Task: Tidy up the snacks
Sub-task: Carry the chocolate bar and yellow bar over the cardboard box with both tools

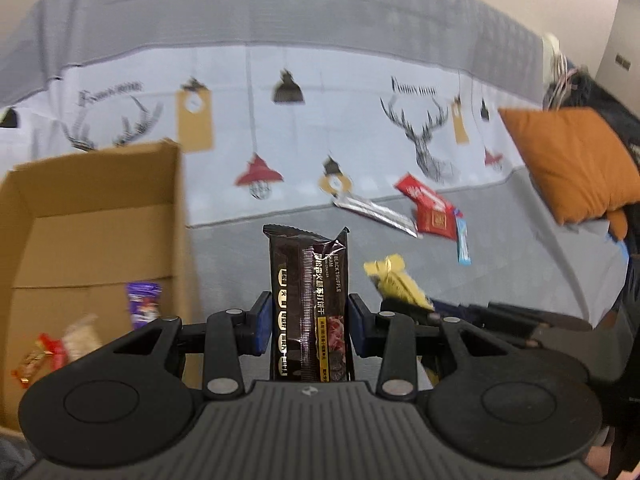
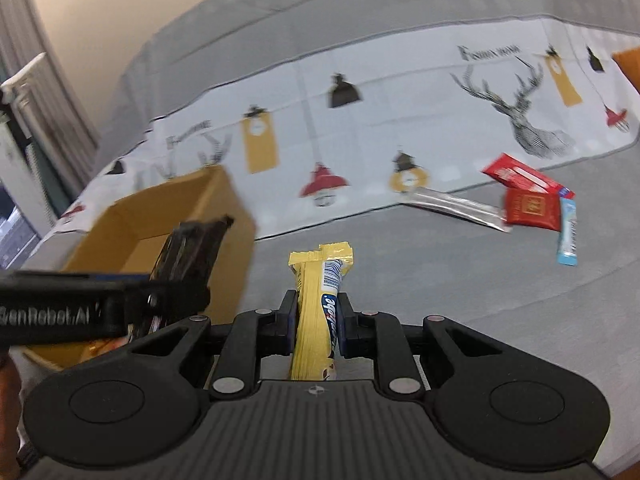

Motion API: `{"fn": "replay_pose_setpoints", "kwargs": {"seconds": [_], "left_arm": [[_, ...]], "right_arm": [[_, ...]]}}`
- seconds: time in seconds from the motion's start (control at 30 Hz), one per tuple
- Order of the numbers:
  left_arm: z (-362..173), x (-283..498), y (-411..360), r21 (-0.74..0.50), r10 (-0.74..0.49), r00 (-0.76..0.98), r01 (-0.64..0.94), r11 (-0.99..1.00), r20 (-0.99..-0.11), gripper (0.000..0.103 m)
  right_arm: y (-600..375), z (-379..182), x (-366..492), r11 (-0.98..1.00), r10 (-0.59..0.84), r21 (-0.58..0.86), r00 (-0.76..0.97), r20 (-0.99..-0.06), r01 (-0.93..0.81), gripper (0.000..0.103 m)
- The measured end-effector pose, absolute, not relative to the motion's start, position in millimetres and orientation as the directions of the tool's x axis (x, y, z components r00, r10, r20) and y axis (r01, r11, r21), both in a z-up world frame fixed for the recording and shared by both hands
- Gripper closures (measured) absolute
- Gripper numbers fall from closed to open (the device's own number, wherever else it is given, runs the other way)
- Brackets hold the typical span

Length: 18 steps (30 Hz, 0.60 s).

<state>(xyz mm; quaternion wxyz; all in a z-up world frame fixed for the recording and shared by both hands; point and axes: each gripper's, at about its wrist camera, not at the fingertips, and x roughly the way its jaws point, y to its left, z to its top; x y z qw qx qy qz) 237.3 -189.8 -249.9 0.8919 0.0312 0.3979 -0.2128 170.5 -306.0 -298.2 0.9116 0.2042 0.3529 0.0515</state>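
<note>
A grey sofa fills both views, its back draped with a white cloth printed with deer heads, lamps, tags and a script word too blurred to read. An orange cushion lies at the far right. At the left stands an open cardboard box; inside it lie a purple packet, a pale packet and a red one, their print unreadable.

On the seat toward the far right lie loose snacks: a silver sachet, a red pack touching a red square pack, and a light blue stick just beside them. Their writing is too small to read.

The left gripper is clamped on a dark brown pack held upright between its blue pads; the wrapper reads "BLACK TRUFFLE HAM" beside Chinese characters. Seen from the right wrist, this gripper hangs over the box edge, its side lettered "GenRobot.AI".

The right gripper has its jaws close together, pinching a slim yellow pack edge-on. It bears a barcode and a blue logo that I cannot fully read.
</note>
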Motion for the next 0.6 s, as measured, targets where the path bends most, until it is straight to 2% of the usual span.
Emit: {"fn": "replay_pose_setpoints", "kwargs": {"seconds": [0.33, 0.47, 0.6], "left_arm": [[-179, 204, -92, -0.108, -0.347, 0.733, 0.354, 0.929, -0.585, 0.060], [-148, 194, -48, -0.176, -0.376, 0.767, 0.335, 0.926, -0.520, 0.060], [-110, 177, -13, -0.154, -0.357, 0.835, 0.322, 0.934, -0.418, 0.060]], "right_arm": [[-221, -201, 162, 0.928, 0.290, 0.356, 0.806, -0.516, -0.107, 0.083], [-196, -159, 162, 0.935, 0.306, 0.309, 0.842, -0.444, -0.176, 0.083], [-182, -125, 161, 0.925, 0.339, 0.304, 0.858, -0.387, -0.228, 0.083]]}}
